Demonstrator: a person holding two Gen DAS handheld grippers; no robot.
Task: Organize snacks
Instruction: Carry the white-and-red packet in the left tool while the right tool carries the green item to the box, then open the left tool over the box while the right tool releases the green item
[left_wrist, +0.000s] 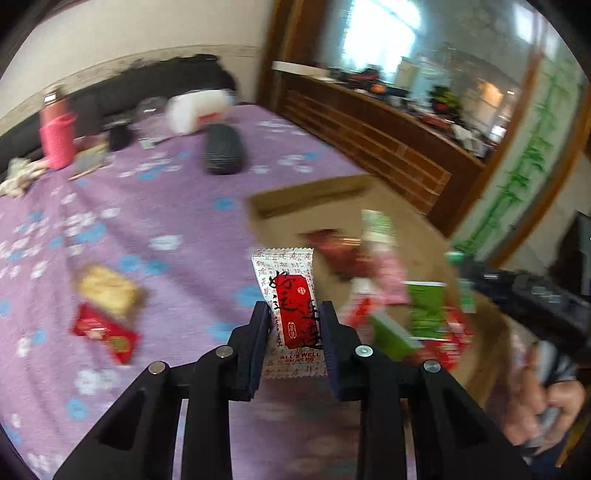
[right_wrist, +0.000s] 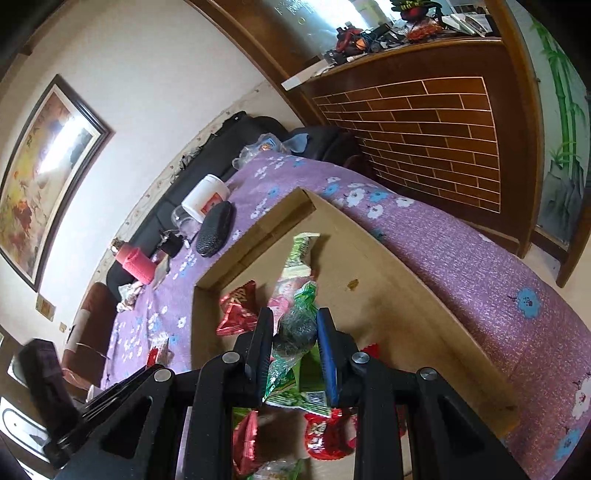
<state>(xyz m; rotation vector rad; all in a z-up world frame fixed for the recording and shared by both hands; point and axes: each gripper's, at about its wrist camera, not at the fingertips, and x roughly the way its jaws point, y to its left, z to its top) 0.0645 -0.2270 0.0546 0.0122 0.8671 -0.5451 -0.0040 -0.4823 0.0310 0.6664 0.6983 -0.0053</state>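
The left tongs (left_wrist: 295, 317) are clamped on a white-and-red snack packet (left_wrist: 291, 306), its long axis upright; the cardboard box (left_wrist: 280, 218) lies ahead and to the right; the right tongs (right_wrist: 294, 326) are gripping a green-wrapped snack (right_wrist: 297, 325) already over the box.

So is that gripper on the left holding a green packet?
No, the left gripper is clamped on a white snack packet with a red label, held upright between its fingers.
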